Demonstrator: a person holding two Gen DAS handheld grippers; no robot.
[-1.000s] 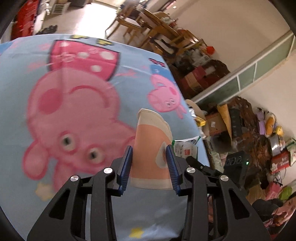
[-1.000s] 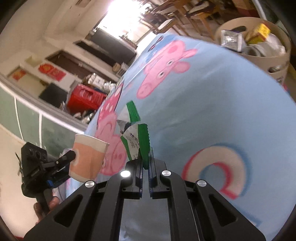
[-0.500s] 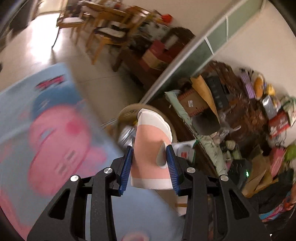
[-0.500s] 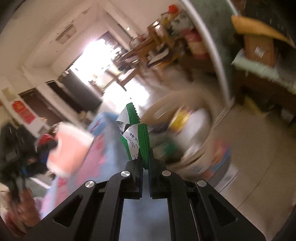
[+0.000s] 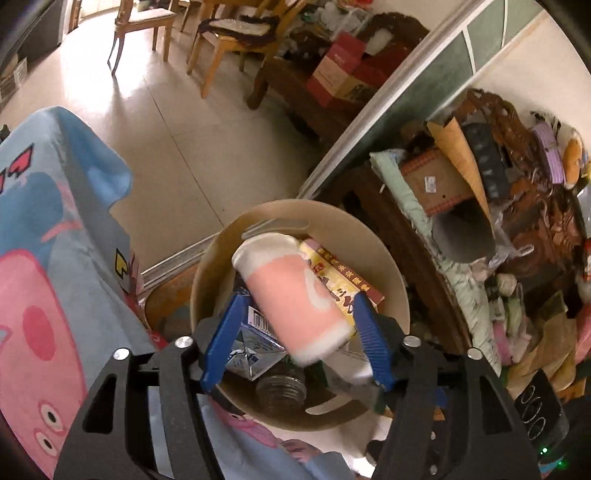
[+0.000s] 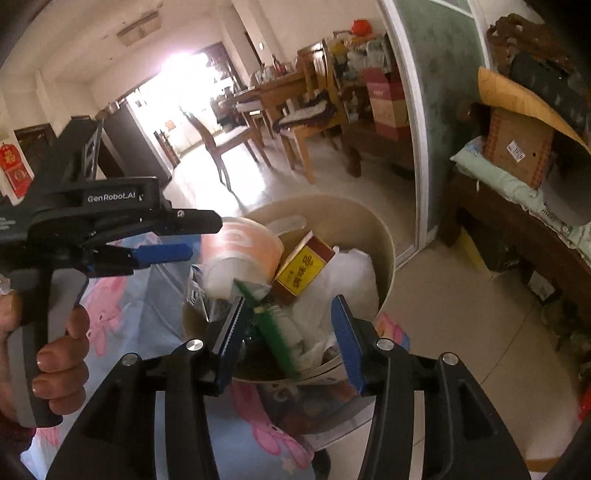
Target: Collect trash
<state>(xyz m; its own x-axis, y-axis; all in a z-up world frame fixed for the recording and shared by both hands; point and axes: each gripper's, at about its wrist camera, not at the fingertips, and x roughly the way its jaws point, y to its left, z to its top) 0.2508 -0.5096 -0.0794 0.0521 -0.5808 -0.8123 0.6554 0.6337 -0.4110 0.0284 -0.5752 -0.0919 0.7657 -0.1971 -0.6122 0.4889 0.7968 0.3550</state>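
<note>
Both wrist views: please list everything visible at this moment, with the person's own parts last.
paper cup: one, pink and white, tilted over the bin between the open left gripper's jaws
bin: one, beige, round, on the floor, full
yellow box: one, yellow and brown, inside the bin
green wrapper: one, green and white, in the bin
tablecloth: one, blue with pink pigs, beside the bin
chairs: several, wooden, background
left gripper: open, above the bin
right gripper: open, above the bin
hand: one, holding the left gripper's handle
</note>
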